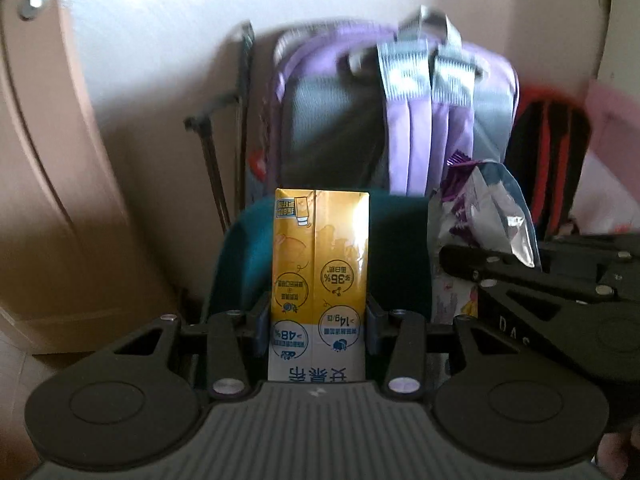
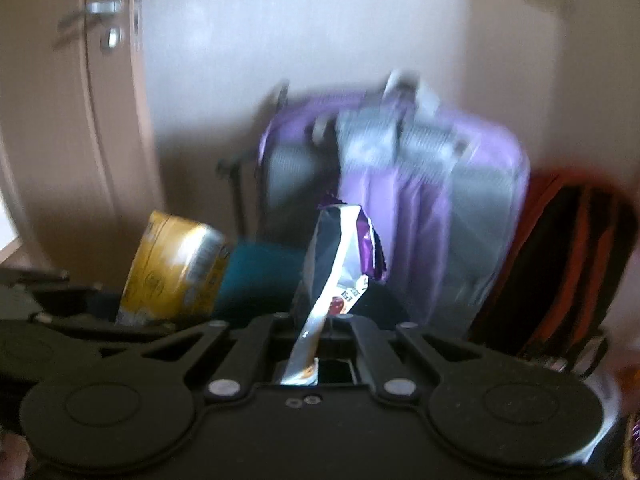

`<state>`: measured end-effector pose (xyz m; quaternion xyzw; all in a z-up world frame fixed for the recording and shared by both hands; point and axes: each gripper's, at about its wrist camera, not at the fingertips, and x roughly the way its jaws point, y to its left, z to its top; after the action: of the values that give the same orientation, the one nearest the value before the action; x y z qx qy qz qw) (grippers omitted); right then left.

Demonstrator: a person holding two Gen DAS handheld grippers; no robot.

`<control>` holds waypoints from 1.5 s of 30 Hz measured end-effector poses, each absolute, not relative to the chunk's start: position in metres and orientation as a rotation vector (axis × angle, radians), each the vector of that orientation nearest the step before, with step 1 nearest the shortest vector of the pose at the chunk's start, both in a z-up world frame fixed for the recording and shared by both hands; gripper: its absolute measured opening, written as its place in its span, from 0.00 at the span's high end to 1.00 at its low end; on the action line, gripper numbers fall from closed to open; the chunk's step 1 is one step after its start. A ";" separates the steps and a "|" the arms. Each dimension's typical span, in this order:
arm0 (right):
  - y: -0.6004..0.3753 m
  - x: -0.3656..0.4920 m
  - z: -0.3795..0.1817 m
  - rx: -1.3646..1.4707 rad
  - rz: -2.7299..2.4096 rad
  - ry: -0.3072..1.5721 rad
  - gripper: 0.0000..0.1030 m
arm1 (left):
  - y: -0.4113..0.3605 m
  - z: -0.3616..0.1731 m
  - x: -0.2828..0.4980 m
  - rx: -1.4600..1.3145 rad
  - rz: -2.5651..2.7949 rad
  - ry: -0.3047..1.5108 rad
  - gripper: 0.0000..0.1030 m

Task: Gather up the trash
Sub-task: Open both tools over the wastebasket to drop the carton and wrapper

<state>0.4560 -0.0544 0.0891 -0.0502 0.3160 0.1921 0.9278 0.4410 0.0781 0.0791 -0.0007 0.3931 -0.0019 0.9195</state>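
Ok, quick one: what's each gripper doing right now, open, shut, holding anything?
Left gripper: shut on the yellow drink carton.
Right gripper: shut on the crumpled snack wrapper.

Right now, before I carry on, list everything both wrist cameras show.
Yellow and white drink carton: one, in left gripper's grip.
Purple and silver foil snack wrapper: one, in right gripper's grip.
Teal round bin: one, just beyond both items.
Purple and grey backpack: one, against the wall.
Black and red bag: one, right of backpack.
Beige door with metal handle: one, far left.
Left gripper: shut on carton.
Right gripper: shut on wrapper.
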 end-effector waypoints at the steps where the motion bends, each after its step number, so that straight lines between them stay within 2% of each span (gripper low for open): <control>1: -0.054 0.458 0.083 -0.111 0.396 0.670 1.00 | 0.079 0.073 0.444 0.003 -0.012 0.829 0.58; 8: -0.051 0.466 0.048 -0.135 0.398 0.832 0.97 | 0.074 0.044 0.450 0.033 -0.023 0.903 0.58; 18: -0.047 0.448 0.045 -0.187 0.402 0.811 0.84 | 0.076 0.044 0.447 0.033 -0.002 0.882 0.56; 21: -0.050 0.448 0.054 -0.186 0.394 0.801 0.73 | 0.079 0.052 0.438 0.021 0.014 0.862 0.51; 23: -0.053 0.445 0.058 -0.183 0.387 0.802 0.59 | 0.082 0.058 0.432 0.007 0.018 0.850 0.49; 29: -0.067 0.425 0.075 -0.145 0.387 0.766 0.43 | 0.083 0.081 0.401 -0.021 0.003 0.802 0.48; 37: -0.086 0.372 0.104 -0.125 0.401 0.713 0.37 | 0.080 0.107 0.343 -0.033 -0.009 0.755 0.48; 40: -0.090 0.348 0.115 -0.119 0.414 0.691 0.31 | 0.079 0.114 0.321 -0.029 -0.012 0.742 0.47; 45: -0.096 0.307 0.127 -0.132 0.440 0.656 0.27 | 0.078 0.120 0.281 -0.020 -0.016 0.721 0.47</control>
<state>0.3068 -0.0965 0.1271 -0.0643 0.3195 0.2139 0.9209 0.2810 0.0778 0.1204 -0.0098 0.3527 -0.0077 0.9356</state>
